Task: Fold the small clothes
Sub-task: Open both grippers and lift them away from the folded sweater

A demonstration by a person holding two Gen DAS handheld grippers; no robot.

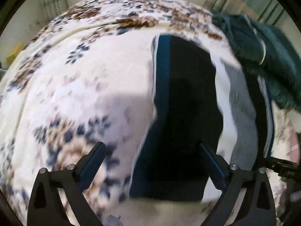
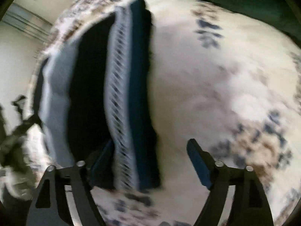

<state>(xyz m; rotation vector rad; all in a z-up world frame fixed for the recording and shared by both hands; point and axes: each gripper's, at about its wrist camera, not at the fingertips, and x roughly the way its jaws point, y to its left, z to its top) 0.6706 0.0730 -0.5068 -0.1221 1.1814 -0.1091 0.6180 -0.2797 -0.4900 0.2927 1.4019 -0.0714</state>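
Observation:
A small dark garment (image 1: 184, 113), black with a blue band and a grey-white part, lies flat on the flowered bed cover (image 1: 84, 94). My left gripper (image 1: 152, 150) is open above its near end, empty. In the right wrist view the same garment (image 2: 90, 94) shows its patterned white trim (image 2: 120, 98) and blue band. My right gripper (image 2: 150, 150) is open over the garment's near edge, holding nothing. Both views are blurred by motion.
A pile of dark green clothes (image 1: 263, 56) lies at the far right of the bed, and also shows in the right wrist view (image 2: 244, 1). The other gripper shows at the right edge (image 1: 282, 169) and at the left edge (image 2: 17, 124). Curtains and a wall stand behind.

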